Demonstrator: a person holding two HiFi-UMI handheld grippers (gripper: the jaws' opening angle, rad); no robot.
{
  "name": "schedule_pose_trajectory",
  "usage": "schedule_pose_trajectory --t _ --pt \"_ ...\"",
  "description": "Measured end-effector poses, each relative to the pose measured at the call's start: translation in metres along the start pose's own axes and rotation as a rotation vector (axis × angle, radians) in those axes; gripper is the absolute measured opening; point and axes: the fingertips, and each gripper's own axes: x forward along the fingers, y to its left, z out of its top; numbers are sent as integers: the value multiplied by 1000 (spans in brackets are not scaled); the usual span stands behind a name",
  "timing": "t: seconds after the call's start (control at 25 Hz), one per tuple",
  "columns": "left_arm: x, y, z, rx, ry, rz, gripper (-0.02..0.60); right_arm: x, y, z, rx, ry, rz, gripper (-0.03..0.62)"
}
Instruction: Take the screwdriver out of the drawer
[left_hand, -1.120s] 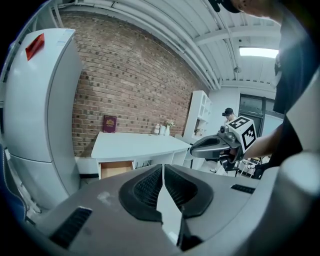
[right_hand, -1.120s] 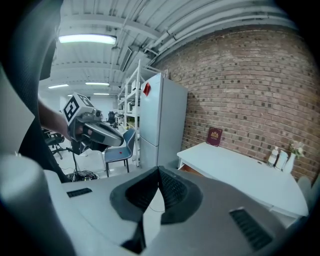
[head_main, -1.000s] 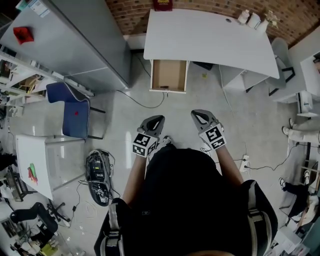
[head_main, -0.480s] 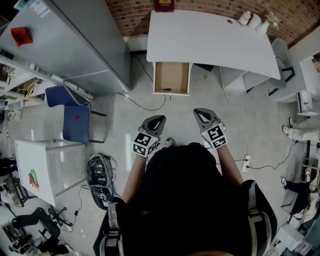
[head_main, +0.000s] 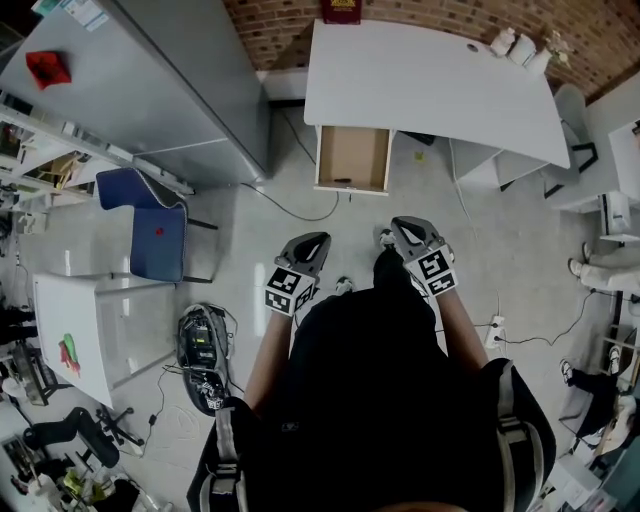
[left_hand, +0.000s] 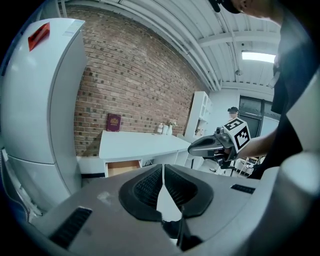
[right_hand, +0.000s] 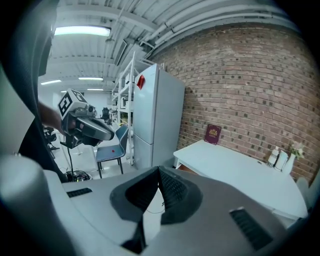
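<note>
The open drawer (head_main: 352, 158) sticks out from under the white desk (head_main: 430, 80), showing a brown bottom. A thin dark thing (head_main: 343, 181) lies at its near end; it is too small to tell whether it is the screwdriver. My left gripper (head_main: 316, 239) and right gripper (head_main: 397, 226) are held in front of the person's body, well short of the drawer, both shut with nothing between their pads. In the left gripper view the drawer (left_hand: 122, 167) shows beyond the shut left gripper (left_hand: 163, 168). The right gripper view shows the shut right gripper (right_hand: 159, 172) and the desk (right_hand: 235, 170).
A tall grey fridge (head_main: 150, 80) stands left of the desk, with a blue chair (head_main: 155, 228) beside it. Cables (head_main: 300, 212) and a power strip (head_main: 489, 330) lie on the floor. A dark red book (head_main: 341, 10) and white bottles (head_main: 515, 45) sit at the desk's back edge.
The person has stepped toward the desk, with a foot now forward beside the right gripper. Both grippers stay shut and keep their places in front of the body.
</note>
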Motion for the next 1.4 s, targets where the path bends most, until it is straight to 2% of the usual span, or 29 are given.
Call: schedule_pose_trajectory --t 0.32,0.84,1.12,1.4 --pt "11 22 3 -46 6 53 23 29 -15 5 -19 13 66 57" --pt "54 54 17 -86 25 72 23 75 -57 8 -21 59 130 57" --pt "68 69 25 -116 37 96 23 110 -71 -13 -32 134 184 57" --pt "79 91 27 -159 38 161 23 147 -80 -24 -58 191 282 57"
